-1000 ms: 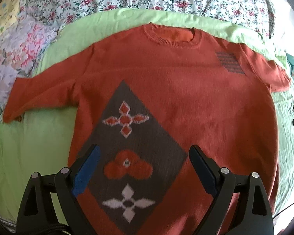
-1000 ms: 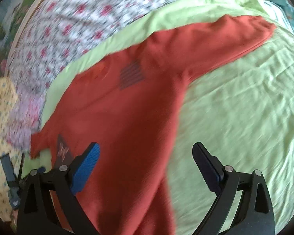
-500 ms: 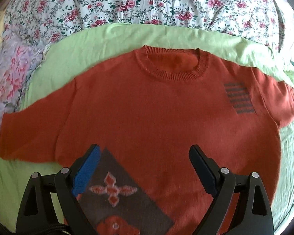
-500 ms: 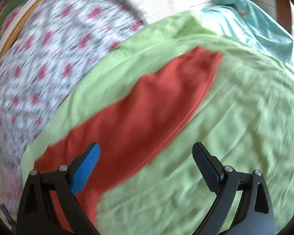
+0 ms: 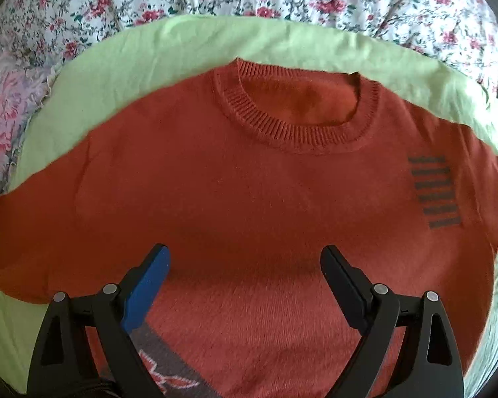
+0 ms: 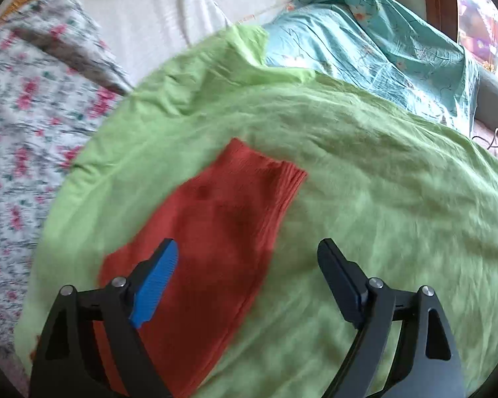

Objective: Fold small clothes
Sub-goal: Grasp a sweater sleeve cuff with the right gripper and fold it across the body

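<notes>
1. Your rust-orange knitted sweater point(image 5: 249, 199) lies face up and flat on the light green bedsheet point(image 5: 149, 56). Both sleeves are spread out and nothing is folded yet.
2. Your left gripper point(image 5: 245, 265) has travelled up the sweater. A second ago it hung over the grey diamond pattern point(image 5: 169, 374). Now it sits over the chest below the ribbed round collar point(image 5: 298, 132). Its jaws are spread wide with nothing between them.
3. Your right gripper point(image 6: 247, 258) has swung out along the sweater's sleeve and now hovers over the ribbed sleeve cuff point(image 6: 282, 192). Its jaws have just been closing a little, but they are wide apart and grip nothing. The sleeve edge lies under the gap.
4. This looks like the lead-in to the first fold. The likely next step is to pinch that sleeve near the cuff and bring it across the body.
</notes>
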`<state>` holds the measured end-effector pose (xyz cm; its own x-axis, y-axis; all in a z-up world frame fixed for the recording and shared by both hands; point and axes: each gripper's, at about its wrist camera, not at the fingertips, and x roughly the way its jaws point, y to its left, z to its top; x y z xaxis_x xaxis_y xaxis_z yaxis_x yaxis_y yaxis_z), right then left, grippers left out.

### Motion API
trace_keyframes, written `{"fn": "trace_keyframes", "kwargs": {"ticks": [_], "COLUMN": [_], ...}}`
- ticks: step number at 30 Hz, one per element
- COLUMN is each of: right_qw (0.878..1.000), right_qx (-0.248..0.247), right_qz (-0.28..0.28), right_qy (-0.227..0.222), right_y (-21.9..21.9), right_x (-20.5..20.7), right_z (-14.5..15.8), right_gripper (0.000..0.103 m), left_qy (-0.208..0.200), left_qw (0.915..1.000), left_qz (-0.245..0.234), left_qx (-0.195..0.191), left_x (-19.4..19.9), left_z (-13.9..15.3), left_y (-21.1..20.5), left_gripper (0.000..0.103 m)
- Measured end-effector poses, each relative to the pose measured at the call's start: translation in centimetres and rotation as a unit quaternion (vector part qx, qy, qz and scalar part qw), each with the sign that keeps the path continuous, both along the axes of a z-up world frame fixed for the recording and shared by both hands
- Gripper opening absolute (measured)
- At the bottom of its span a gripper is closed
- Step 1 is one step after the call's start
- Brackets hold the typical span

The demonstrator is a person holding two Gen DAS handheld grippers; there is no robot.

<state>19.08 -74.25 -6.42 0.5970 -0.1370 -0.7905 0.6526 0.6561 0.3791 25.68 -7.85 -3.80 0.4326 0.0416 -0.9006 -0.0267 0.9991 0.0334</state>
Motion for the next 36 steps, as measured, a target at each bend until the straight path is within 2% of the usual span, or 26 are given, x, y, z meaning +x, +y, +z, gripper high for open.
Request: {"fn": "trace_keyframes", "kwargs": {"ticks": [2, 3, 4, 5, 7, 10, 14, 17, 21, 27, 32, 36], "right_qw": [1.0, 1.0, 0.999, 0.999, 0.998, 0.994, 0.985, 0.971, 0.941, 0.886, 0.848, 0.82], "right_qx": [-0.006, -0.014, -0.028, -0.035, -0.044, -0.068, -0.043, 0.007, 0.08, 0.181, 0.239, 0.254], "right_qz": [0.007, 0.012, 0.016, 0.019, 0.03, 0.078, 0.148, 0.206, 0.294, 0.404, 0.458, 0.501], "right_qy": [0.015, 0.016, 0.025, 0.033, 0.023, -0.021, -0.081, -0.121, -0.147, -0.139, -0.122, -0.109], "right_y": [-0.4, -0.4, -0.1, 0.2, 1.3, 4.7, 10.8, 16.8, 26.3, 41.0, 50.6, 56.8], "right_x": [0.9, 1.2, 1.4, 1.4, 1.3, 1.0, 0.4, -0.4, -0.6, 0.6, 2.0, 2.8], "right_z": [-0.9, -1.1, -1.2, -1.0, 0.0, 2.9, 6.4, 8.0, 8.8, 7.2, 5.6, 4.9], "right_gripper": [0.069, 0.053, 0.022, 0.008, 0.007, 0.007, 0.007, 0.007, 0.007, 0.007, 0.007, 0.007], "left_qy": [0.005, 0.007, 0.009, 0.009, 0.006, -0.002, -0.01, -0.011, -0.013, -0.02, -0.022, -0.02], "left_qw": [1.0, 1.0, 0.9999, 0.9999, 0.9999, 0.9999, 0.9996, 0.9989, 0.9981, 0.9969, 0.9957, 0.9944], "left_qz": [0.004, 0.006, 0.007, 0.008, 0.01, 0.014, 0.02, 0.026, 0.034, 0.046, 0.062, 0.071], "left_qx": [-0.001, 0.0, 0.0, 0.0, 0.002, -0.007, -0.017, -0.036, -0.05, -0.06, -0.065, -0.075], "left_x": [0.4, 0.5, 0.5, 0.5, 0.4, 0.1, -0.6, -0.9, -2.4, -5.5, -7.7, -8.6], "left_z": [-0.6, -0.9, -1.1, -1.2, -1.3, -0.9, -0.1, 0.3, 1.0, 2.3, 2.7, 2.6], "left_y": [-0.2, -0.2, -0.1, -0.1, 0.1, 0.9, 2.3, 3.5, 5.9, 9.5, 12.9, 14.7], "left_gripper": [0.093, 0.093, 0.093, 0.093, 0.093, 0.093, 0.093, 0.093, 0.093, 0.093, 0.093, 0.093]}}
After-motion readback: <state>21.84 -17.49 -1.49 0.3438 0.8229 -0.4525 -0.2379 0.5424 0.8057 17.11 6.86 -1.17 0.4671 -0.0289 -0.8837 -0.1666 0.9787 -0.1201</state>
